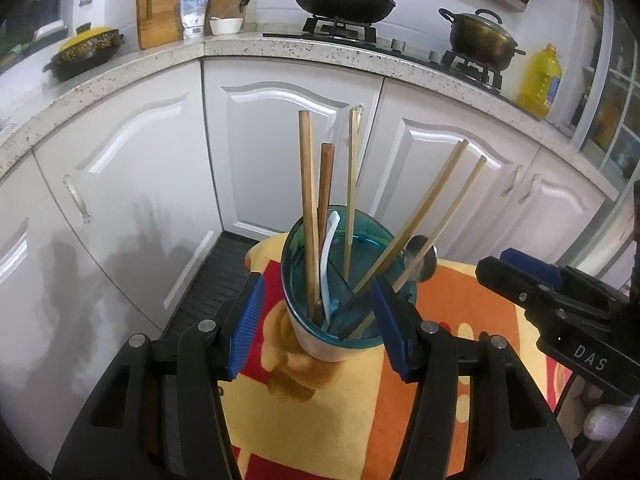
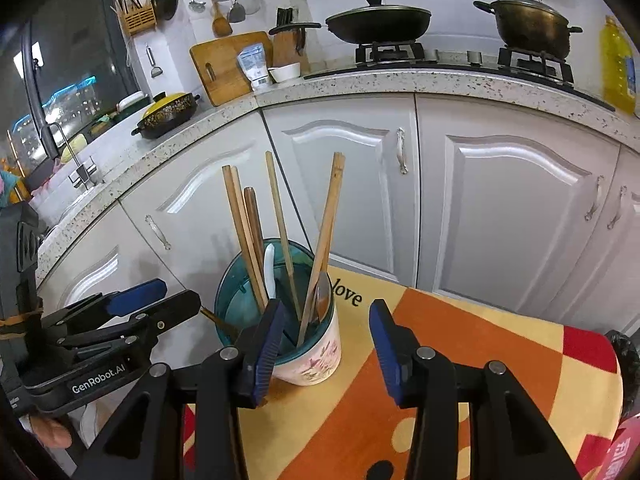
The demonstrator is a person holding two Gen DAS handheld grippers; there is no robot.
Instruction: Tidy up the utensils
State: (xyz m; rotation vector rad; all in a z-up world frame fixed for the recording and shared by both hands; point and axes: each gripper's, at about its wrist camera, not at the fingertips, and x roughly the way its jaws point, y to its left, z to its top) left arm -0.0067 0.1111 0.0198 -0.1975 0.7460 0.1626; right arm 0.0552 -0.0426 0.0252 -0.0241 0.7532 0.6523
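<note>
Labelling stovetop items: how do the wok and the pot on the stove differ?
The wok is wide and shallow; the pot is narrower and deeper. The wok has one long handle pointing left; the pot has short side handles. The wok looks black, the pot brownish metal. The wok sits on the left burner, the pot on the right. Both are lidded with a top knob and sit on the stove.
</note>
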